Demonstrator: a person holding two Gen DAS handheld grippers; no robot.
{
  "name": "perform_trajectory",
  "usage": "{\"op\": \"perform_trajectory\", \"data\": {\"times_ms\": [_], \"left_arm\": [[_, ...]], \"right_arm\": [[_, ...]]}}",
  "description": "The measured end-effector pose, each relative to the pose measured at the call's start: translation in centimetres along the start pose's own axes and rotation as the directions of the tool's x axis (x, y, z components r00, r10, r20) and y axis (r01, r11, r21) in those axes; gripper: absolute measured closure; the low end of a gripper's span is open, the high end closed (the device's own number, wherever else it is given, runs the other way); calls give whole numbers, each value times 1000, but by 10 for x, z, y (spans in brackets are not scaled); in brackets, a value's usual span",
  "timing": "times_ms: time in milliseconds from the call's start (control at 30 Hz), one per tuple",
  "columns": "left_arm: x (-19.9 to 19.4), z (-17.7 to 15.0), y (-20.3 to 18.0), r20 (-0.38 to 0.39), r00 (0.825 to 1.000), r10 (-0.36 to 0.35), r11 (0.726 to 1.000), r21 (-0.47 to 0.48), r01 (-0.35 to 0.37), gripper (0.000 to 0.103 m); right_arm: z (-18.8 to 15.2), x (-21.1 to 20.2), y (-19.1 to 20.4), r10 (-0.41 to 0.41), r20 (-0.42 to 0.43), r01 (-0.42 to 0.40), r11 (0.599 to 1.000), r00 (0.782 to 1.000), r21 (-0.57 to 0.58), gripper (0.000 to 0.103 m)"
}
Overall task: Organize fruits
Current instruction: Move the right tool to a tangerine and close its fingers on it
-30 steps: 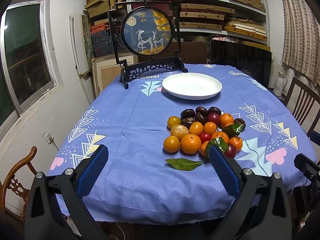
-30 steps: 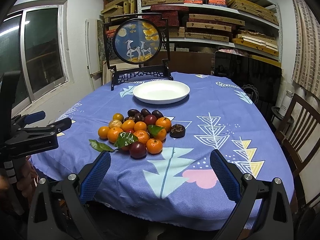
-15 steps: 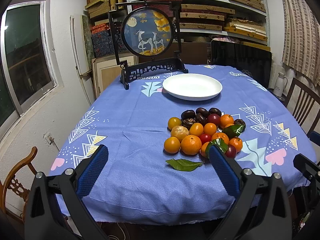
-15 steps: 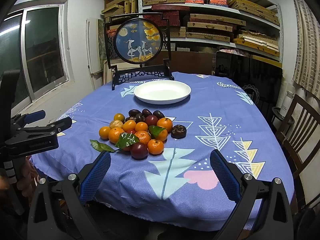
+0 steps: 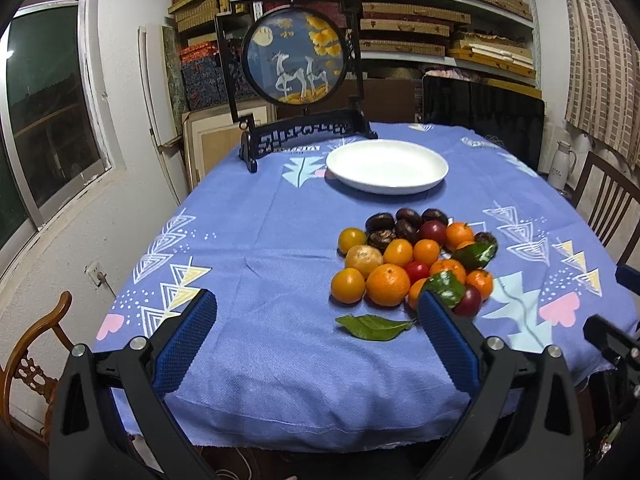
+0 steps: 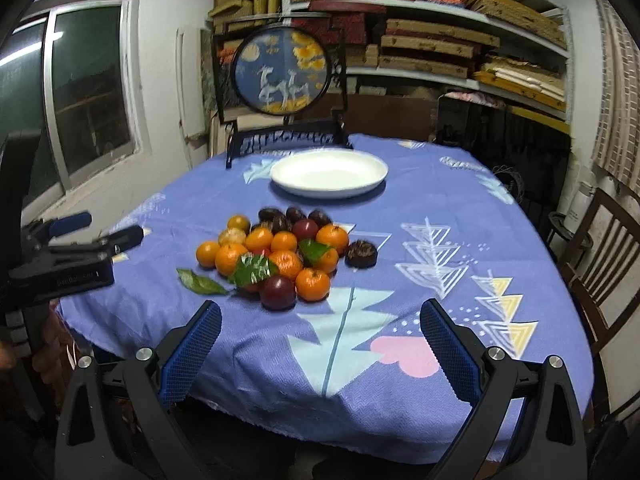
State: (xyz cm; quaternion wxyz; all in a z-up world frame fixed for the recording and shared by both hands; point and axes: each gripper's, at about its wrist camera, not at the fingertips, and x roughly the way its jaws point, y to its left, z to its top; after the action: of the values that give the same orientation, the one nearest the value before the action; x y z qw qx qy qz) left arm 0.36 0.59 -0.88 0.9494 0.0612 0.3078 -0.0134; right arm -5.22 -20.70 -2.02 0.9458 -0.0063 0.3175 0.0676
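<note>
Clustered mixed fruits (image 5: 412,258) before white plate (image 5: 386,165)

Home dining/storage rm: counter w/ blue patterned cloth (image 5: 260,272), wooden chairs (image 6: 600,256) at the sides, far wall shelves (image 5: 440,20) stacked w/ flat boxes, window (image 5: 44,108) left, curtain (image 5: 600,48) right.

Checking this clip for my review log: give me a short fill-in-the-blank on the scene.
1. The white plate holds ____ fruit.
2. The fruit pile lies on a ____ tablecloth.
3. Both the left claw and the right claw are ____ and hold nothing.
4. A loose green ____ lies on the cloth beside the pile, on the side away from the plate.

Missing words: no; blue; open; leaf
</note>
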Motion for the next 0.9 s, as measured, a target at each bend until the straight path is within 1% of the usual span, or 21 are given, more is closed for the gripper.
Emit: {"op": "perform_trajectory", "data": {"times_ms": [133,167,267,300,333,367,433,467,600,733,833,900], "left_arm": [[27,-5,4,-47,999,5,1000,13,-5,4],[34,-6,5,-64,998,1,1000,16,0,4],[55,-8,7,-105,995,0,1000,18,2,4],[61,-8,8,-116,993,-1,1000,18,3,4],[67,-8,8,-124,992,-3,1000,19,5,4],[71,-8,9,-128,992,-3,1000,19,6,4],[79,-6,10,-133,991,-5,1000,24,8,4],[82,-5,10,-133,991,-7,1000,28,10,4],[91,-3,9,-139,990,-22,999,40,28,4],[97,-2,8,-144,989,-20,998,56,28,4],[99,-4,6,-150,989,-14,997,66,25,4],[99,-5,5,-159,987,-15,997,69,27,4]], "right_arm": [[-7,38,2,31,-74,-32,999,997,-25,3],[-6,46,2,38,-84,-41,999,996,-27,6],[0,74,1,71,-108,-73,997,992,-19,23],[4,85,-2,84,-119,-84,996,989,2,25],[7,92,-5,97,-128,-95,995,987,23,31],[10,99,-9,123,-138,-117,992,983,52,39],[15,112,-14,154,-157,-143,987,975,79,48],[16,117,-15,151,-166,-140,987,975,75,50],[17,127,-20,137,-186,-130,990,973,49,50],[15,139,-22,156,-222,-151,988,962,41,50],[17,144,-15,151,-216,-151,988,965,16,51],[18,149,-11,160,-226,-162,987,961,14,55]]}}
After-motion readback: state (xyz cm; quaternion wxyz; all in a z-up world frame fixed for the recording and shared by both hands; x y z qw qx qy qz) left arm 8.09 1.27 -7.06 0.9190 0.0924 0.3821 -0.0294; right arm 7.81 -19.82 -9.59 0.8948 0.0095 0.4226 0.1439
